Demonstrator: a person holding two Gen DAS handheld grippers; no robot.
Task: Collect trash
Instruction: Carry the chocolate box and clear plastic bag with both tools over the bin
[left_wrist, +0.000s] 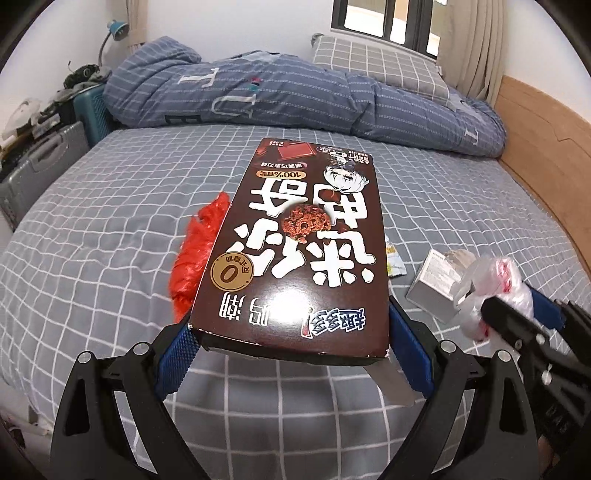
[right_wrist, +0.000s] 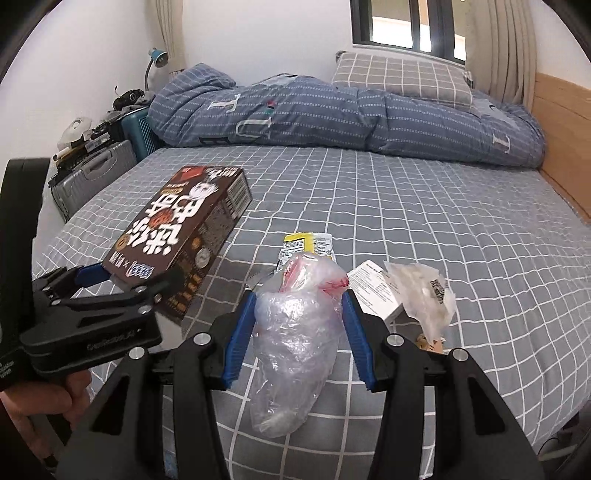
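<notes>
Left gripper (left_wrist: 291, 343) pinches brown cardboard biscuit box (left_wrist: 299, 243) by end, clear of bed; right gripper (right_wrist: 299, 332) pinches crumpled clear plastic bag (right_wrist: 295, 339); risk: long box levers loose, slick bag slips.

Brown box (left_wrist: 295, 251): front printed upside down to the left wrist view; legible are "100%" in an oval and a large "0" in a gold roundel, beside big white Chinese characters. Blue duvet (left_wrist: 258, 92): pale letters "T", "U", "T". White box (right_wrist: 376, 291): print too small to read
</notes>
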